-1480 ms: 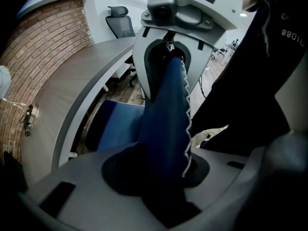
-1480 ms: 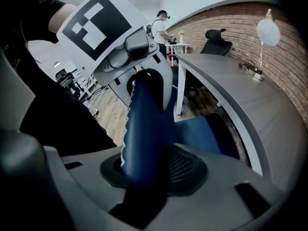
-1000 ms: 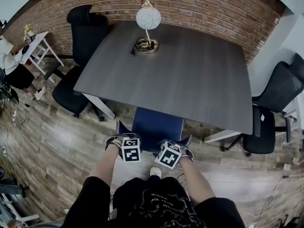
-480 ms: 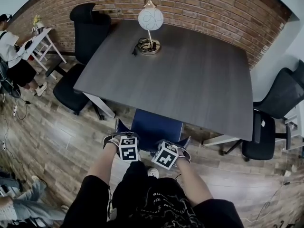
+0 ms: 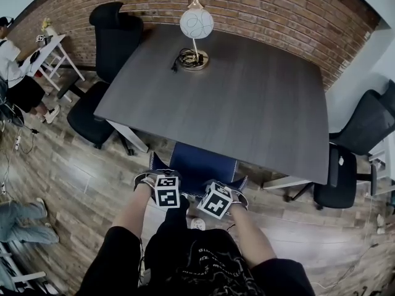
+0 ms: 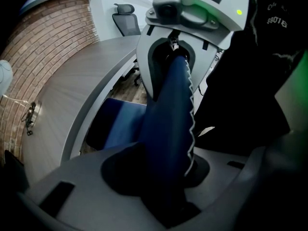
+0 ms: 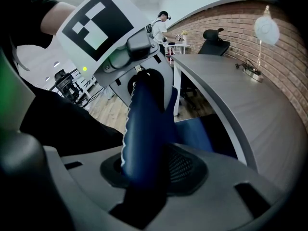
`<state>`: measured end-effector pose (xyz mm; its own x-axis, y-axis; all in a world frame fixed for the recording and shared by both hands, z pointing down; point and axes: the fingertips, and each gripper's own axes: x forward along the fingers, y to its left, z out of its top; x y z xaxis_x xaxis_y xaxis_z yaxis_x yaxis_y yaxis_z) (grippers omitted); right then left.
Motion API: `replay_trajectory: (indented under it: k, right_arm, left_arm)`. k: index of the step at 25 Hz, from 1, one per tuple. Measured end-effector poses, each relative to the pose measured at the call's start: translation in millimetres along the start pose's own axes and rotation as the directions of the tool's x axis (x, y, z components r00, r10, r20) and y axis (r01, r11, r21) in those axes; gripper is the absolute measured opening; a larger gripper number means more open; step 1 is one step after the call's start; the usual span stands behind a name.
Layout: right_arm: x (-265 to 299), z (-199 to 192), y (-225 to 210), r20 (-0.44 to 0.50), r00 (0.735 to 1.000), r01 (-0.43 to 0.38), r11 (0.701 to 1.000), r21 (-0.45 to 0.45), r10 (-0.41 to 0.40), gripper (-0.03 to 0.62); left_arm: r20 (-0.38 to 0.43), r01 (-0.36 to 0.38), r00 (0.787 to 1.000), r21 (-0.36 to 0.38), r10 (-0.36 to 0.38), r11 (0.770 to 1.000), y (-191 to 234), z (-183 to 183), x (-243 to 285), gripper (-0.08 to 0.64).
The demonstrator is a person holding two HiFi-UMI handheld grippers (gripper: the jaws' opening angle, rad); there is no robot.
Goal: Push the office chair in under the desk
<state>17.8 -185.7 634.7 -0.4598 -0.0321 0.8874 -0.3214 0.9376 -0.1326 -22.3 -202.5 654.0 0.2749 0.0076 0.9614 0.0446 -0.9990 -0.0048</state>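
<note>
Head view: a large grey table fills the middle, and the blue office chair sits at its near edge, seat tucked partly under. The left tool and right tool each clamp the backrest's top edge.

office chair partly hidden under desk, person cut off by left edge

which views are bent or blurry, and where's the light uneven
Head view: sharp and evenly lit, but the fisheye bows the desk edges and brick wall, and the corners go dark. Left gripper view: the chair back up close is soft and shadowed, with a green glow at the right edge. Right gripper view: the desk curves strongly; the lamp looks pale and soft.
</note>
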Motion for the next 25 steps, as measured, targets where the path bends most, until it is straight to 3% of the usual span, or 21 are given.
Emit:
replay_trajectory:
  k: [25]
  right_arm:
    - [-2, 2, -25, -0.003, 1.000, 0.009, 1.000, -0.003, -0.009, 0.140]
  left_arm:
    - [0.009, -0.019, 1.000, 0.011, 0.019, 1.000, 26, 7, 0, 0.150]
